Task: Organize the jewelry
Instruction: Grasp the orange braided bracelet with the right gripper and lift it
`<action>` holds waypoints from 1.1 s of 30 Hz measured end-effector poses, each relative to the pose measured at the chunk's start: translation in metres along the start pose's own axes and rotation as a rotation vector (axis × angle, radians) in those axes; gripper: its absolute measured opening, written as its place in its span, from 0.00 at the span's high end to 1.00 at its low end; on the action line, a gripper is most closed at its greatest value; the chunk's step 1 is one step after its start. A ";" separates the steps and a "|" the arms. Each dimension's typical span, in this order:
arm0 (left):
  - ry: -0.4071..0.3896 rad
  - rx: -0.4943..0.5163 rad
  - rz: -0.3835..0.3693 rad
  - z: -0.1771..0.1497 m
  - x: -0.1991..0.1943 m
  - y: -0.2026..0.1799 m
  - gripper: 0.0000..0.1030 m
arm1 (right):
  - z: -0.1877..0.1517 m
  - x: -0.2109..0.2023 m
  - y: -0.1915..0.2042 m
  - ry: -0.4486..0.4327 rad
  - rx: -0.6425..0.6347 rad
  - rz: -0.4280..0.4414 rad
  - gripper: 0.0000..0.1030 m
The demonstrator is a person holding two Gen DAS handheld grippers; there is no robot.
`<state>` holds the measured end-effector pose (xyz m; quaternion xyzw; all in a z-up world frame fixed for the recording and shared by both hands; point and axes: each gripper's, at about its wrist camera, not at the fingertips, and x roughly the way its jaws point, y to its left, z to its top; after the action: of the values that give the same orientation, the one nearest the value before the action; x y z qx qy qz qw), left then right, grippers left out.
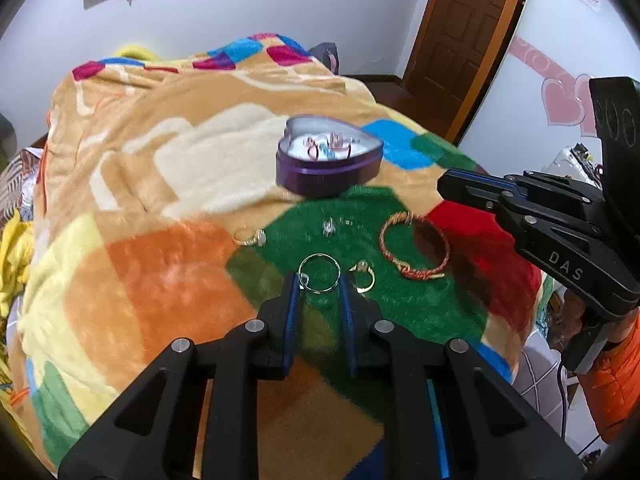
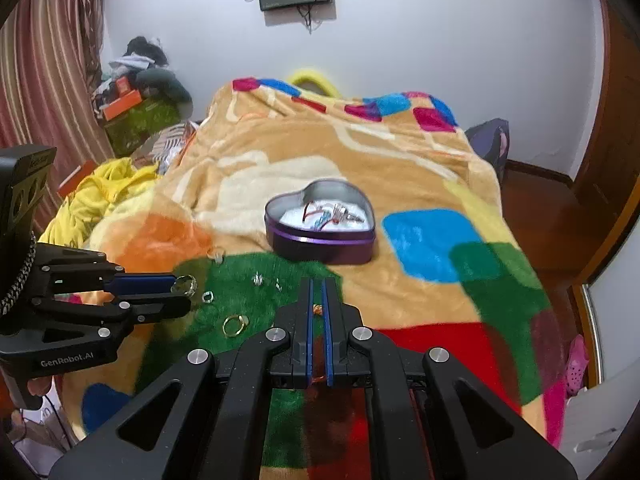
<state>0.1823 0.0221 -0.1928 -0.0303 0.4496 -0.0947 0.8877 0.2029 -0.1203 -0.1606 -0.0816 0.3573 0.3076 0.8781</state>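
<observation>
A purple heart-shaped tin (image 1: 328,160) (image 2: 320,236) stands open on the blanket with several pieces of jewelry inside. My left gripper (image 1: 319,280) holds a silver ring (image 1: 319,273) (image 2: 184,283) between its fingertips, just above the green patch. A gold ring (image 1: 363,276) (image 2: 234,325), a red-gold braided bracelet (image 1: 414,250), another gold ring (image 1: 250,237) and small silver pieces (image 1: 329,227) (image 2: 258,279) lie on the blanket. My right gripper (image 2: 317,288) hovers over the bracelet with its jaws narrowly apart; a bit of the bracelet (image 2: 317,309) shows between them.
A colourful patchwork blanket (image 1: 168,264) (image 2: 424,236) covers the bed. Yellow cloth (image 2: 100,192) and clutter lie to the bed's left. A wooden door (image 1: 460,32) stands at the back right.
</observation>
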 end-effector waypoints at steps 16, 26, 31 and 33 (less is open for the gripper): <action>-0.031 -0.015 0.020 0.009 -0.007 0.006 0.81 | -0.010 0.045 -0.014 0.187 0.011 0.029 0.91; -0.019 -0.023 0.023 0.007 -0.003 0.010 0.81 | -0.018 0.054 -0.006 0.212 -0.046 0.034 0.75; -0.022 -0.016 0.023 0.008 -0.003 0.008 0.81 | -0.019 0.052 -0.010 0.193 -0.027 0.033 0.82; -0.025 -0.016 0.022 0.009 -0.004 0.007 0.81 | -0.018 0.052 -0.013 0.194 -0.014 0.034 0.90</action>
<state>0.1883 0.0295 -0.1853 -0.0337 0.4394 -0.0811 0.8940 0.2294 -0.1124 -0.2096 -0.1111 0.4399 0.3154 0.8335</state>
